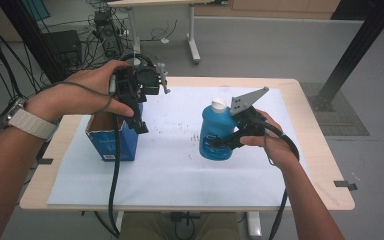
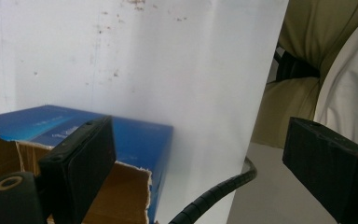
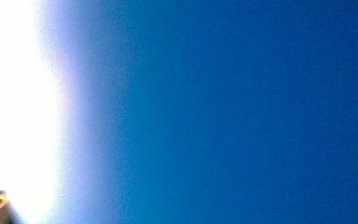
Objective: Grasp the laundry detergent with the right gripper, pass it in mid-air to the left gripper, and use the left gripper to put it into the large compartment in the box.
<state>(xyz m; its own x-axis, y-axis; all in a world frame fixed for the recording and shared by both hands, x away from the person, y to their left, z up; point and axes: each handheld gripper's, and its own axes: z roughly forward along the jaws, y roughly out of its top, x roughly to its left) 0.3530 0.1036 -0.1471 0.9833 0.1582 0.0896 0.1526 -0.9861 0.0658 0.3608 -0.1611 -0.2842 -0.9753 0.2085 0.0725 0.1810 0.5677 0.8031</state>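
While right gripper (image 1: 226, 141) is clamped on blue bottle (image 1: 214, 136), left gripper (image 2: 200, 163) gapes over box (image 1: 111, 139); packing not yet done.

Grey floor (image 1: 280, 45), wooden table (image 1: 320, 150) under white sheet (image 1: 170, 175), tangled cables (image 1: 105, 25) behind.

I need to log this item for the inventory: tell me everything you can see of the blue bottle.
The blue bottle is glossy, plastic-looking, with a rounded body, a white cap on top and a label with pale print on its front. It stands upright on the white sheet, right of the torn blue box and apart from it. The right hand-held gripper grips its side; the right gripper view shows blurred blue up close.
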